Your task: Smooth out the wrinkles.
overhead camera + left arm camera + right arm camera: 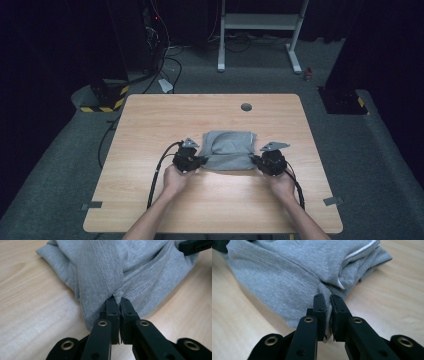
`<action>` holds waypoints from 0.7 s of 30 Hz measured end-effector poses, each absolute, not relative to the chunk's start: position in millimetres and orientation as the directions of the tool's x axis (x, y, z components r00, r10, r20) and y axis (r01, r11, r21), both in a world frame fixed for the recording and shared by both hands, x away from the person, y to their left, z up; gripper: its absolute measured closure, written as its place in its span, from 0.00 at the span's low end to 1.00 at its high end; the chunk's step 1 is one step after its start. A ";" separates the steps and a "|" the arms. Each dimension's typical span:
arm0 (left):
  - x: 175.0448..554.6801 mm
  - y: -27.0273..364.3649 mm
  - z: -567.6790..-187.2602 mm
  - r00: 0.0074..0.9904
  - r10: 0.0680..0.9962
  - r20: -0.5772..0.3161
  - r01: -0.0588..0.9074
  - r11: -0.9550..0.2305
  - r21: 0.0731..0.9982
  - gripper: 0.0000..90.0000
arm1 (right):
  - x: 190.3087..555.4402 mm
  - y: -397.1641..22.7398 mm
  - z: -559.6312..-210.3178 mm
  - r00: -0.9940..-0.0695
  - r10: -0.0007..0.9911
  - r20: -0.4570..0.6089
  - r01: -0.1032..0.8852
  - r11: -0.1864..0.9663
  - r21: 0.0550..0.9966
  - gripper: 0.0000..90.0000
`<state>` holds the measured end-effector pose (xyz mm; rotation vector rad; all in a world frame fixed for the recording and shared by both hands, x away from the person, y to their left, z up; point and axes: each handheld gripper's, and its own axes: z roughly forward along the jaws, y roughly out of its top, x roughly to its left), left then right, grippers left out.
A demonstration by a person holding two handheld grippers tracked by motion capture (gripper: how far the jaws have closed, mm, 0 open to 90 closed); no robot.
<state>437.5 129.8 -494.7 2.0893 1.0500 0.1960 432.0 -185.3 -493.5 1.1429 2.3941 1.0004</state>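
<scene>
A folded grey garment [229, 149] lies near the middle of the wooden table [150, 115]. My left gripper [202, 161] is shut on its near left corner; in the left gripper view the grey garment [112, 267] bunches up between the black jaws of the left gripper [118, 300]. My right gripper [255, 160] is shut on the near right corner. The right gripper view has the grey garment [287, 272], with white trim at one folded edge, pinched at the tips of the right gripper [326, 298]. Both hands hold the grippers low, close to the tabletop.
A round cable hole [246, 106] sits near the table's far edge. Black cables trail from both grippers toward the near edge. Beyond the table stand a white frame [260, 30] and dark equipment with yellow-black striped bases [102, 97] on grey carpet.
</scene>
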 end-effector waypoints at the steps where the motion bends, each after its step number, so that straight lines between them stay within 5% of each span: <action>1: 440.7 128.5 -494.3 0.644 0.744 -0.180 0.616 -0.363 0.699 0.97 | 437.0 -184.2 -492.0 -0.639 0.769 0.008 0.552 0.451 0.701 0.93; 10: 427.6 135.6 -484.1 0.644 0.741 -0.190 0.583 -0.314 0.750 0.95 | 419.9 -186.3 -480.6 -0.653 0.757 0.007 0.504 0.428 0.751 0.90; 21: 398.0 139.5 -488.9 0.694 0.706 -0.139 0.546 -0.390 0.742 0.95 | 388.6 -187.4 -494.4 -0.669 0.743 0.032 0.504 0.421 0.754 0.89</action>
